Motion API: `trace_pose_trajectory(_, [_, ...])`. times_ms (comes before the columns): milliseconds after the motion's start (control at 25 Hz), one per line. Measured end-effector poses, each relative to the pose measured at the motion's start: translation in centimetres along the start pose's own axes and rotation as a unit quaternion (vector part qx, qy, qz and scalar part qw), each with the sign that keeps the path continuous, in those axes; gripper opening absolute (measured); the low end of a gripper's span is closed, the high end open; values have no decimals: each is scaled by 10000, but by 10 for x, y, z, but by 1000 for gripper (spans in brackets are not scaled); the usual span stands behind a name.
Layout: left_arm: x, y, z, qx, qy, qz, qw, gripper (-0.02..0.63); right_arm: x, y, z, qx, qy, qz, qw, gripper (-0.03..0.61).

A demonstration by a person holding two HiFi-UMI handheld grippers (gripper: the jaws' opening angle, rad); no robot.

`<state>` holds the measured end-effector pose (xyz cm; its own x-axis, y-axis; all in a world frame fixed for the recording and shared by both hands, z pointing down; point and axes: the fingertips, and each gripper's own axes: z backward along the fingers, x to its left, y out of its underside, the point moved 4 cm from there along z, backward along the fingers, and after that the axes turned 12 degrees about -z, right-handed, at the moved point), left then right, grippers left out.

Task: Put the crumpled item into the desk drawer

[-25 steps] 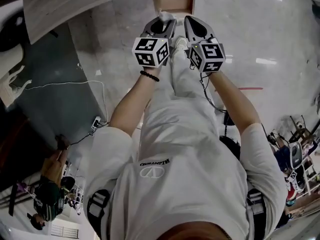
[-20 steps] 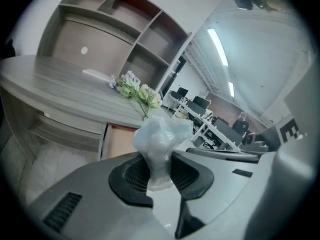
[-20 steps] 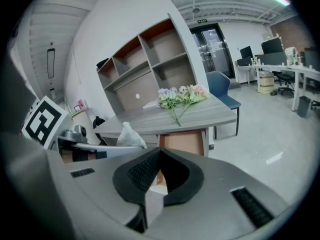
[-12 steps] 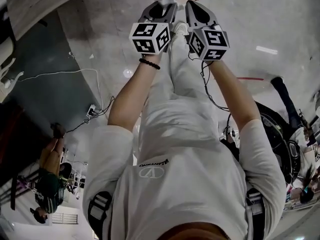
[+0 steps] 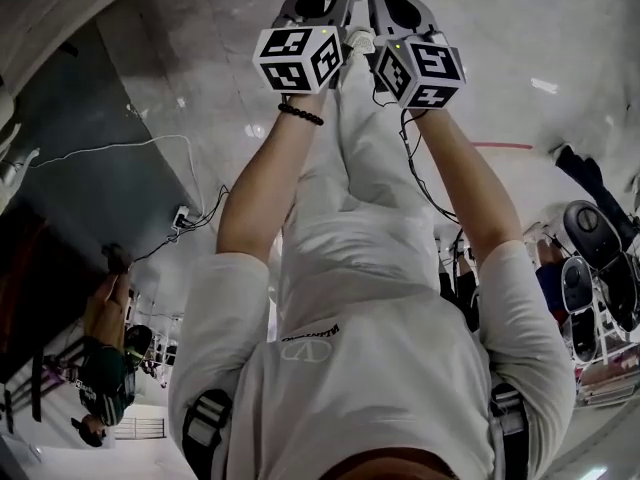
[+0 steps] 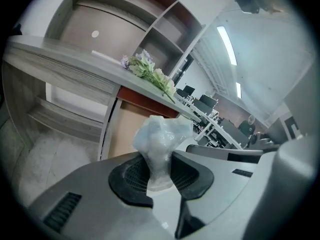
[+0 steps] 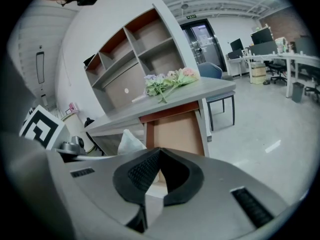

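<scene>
At the left of the head view, a cable trails over the floor to a power strip. The left gripper is clenched on the crumpled item, a pale, translucent wad that sticks up past the pads. It is held in the air in front of the desk. Just beside it, the right gripper has its jaws closed tip to tip on nothing. Ahead of both, the drawer stands pulled out under the desk's front edge. In the right gripper view the wad covers the drawer's left edge. A bunch of flowers lies on the desktop above the drawer, and a shelf unit rises along the back edge. A blue chair stands at the desk's right end.
</scene>
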<state>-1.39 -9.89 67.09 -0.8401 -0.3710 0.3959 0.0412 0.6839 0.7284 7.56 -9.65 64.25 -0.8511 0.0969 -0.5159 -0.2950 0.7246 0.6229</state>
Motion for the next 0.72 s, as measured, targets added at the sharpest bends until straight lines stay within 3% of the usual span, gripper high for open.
trace_pose_trajectory(320, [10, 23, -22, 210, -116, -77, 9997, 86, -28, 13, -19, 165, 90, -9, 9998, -2])
trace_pose_trajectory(720, [21, 40, -37, 326, -270, -101, 9991, 86, -29, 31, -37, 237, 15, 80, 9997, -2])
